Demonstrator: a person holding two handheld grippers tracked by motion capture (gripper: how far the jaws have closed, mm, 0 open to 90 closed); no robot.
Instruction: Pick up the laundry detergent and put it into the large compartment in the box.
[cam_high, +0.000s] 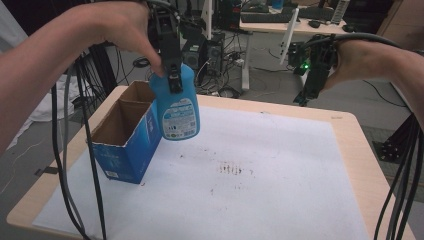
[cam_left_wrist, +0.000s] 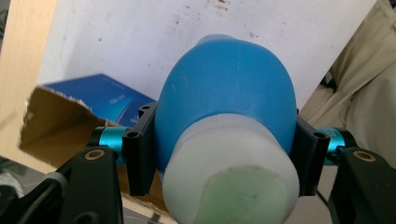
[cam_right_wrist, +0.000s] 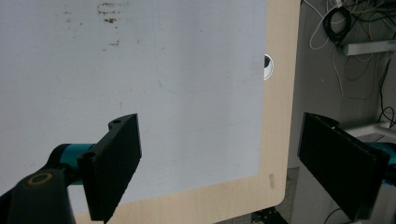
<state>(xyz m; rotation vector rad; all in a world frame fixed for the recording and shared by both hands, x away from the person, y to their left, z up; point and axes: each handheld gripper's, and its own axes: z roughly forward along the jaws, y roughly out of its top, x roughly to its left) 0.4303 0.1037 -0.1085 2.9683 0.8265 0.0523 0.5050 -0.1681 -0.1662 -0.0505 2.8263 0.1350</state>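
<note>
We see the left gripper (cam_high: 174, 80) in the upper left-centre of the high view, jaws clamped on the neck end of a blue bottle (cam_high: 176, 107), which hangs label-out above the worktop (cam_high: 345, 135), just right of and overlapping an open blue cardboard box (cam_high: 125, 145) w/ a divider inside. In the left gripper view the bottle's white cap (cam_left_wrist: 231, 179) fills the lower centre, jaws pressed on both sides of the blue body, box at left below it. Right gripper (cam_high: 311, 82) sits upper right in the high view, off the far edge of the worktop, well apart from bottle & box; its jaws stand wide open, nothing between them. A white mat (cam_high: 260, 175) w/ dark specks (cam_high: 231, 170) covers most of the worktop. Black cables (cam_high: 75, 165) hang at lower left & lower right. Desks & wiring crowd the bkgd at top.
</note>
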